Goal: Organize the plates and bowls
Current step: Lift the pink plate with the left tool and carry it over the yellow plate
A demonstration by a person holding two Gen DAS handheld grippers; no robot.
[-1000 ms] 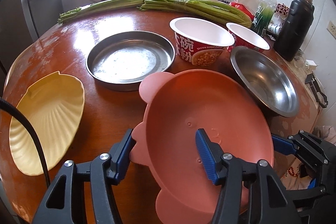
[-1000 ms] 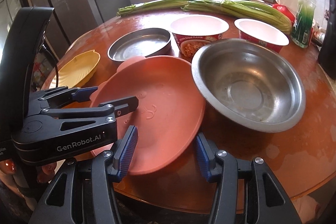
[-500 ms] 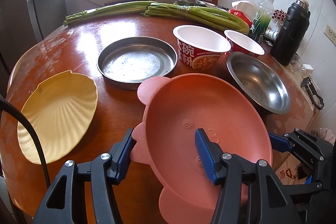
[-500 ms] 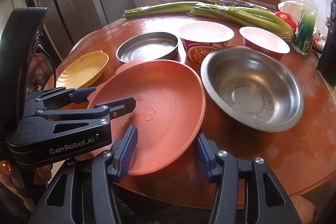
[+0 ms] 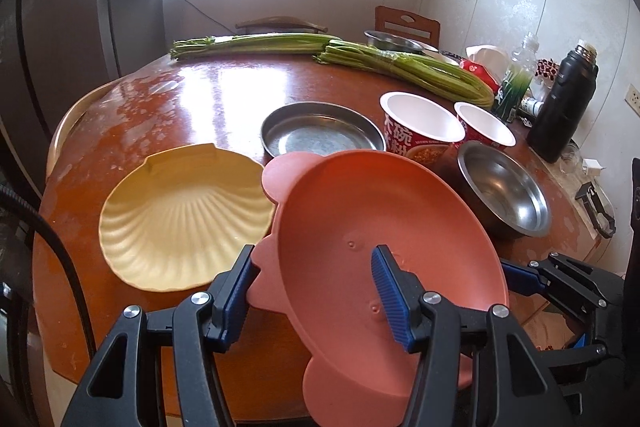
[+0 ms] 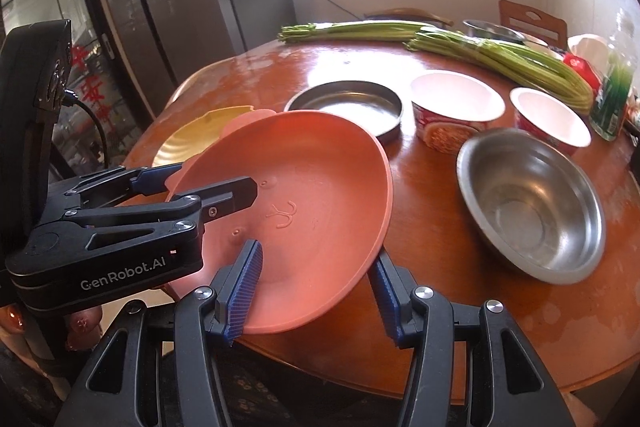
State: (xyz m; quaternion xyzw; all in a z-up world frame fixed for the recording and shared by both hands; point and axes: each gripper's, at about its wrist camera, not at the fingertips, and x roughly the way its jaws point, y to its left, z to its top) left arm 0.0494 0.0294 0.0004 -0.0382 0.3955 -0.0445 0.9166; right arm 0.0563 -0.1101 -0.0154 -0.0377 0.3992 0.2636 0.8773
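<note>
A salmon-pink plate with rounded ears (image 5: 380, 227) hangs tilted above the table's near edge. My left gripper (image 5: 314, 293) is shut on its left rim, one pad inside the dish and one outside. My right gripper (image 6: 316, 283) is shut on the near right rim of the pink plate (image 6: 320, 187) in the same way. The left gripper (image 6: 208, 183) shows in the right wrist view, and the right gripper (image 5: 520, 275) shows in the left wrist view. A yellow shell-shaped plate (image 5: 184, 211) lies on the table just left of the pink plate, whose ear overlaps its edge.
A flat steel plate (image 5: 320, 135) sits behind the pink plate. A steel bowl (image 5: 504, 195) and two red-and-white noodle cups (image 5: 420, 123) (image 5: 484, 127) stand to the right. Green stalks (image 5: 400, 67), a bottle and a black flask (image 5: 564, 107) line the far side.
Both grippers have carried the pink plate up and to the left, away from the steel bowl. It now reaches the yellow shell plate's edge.
</note>
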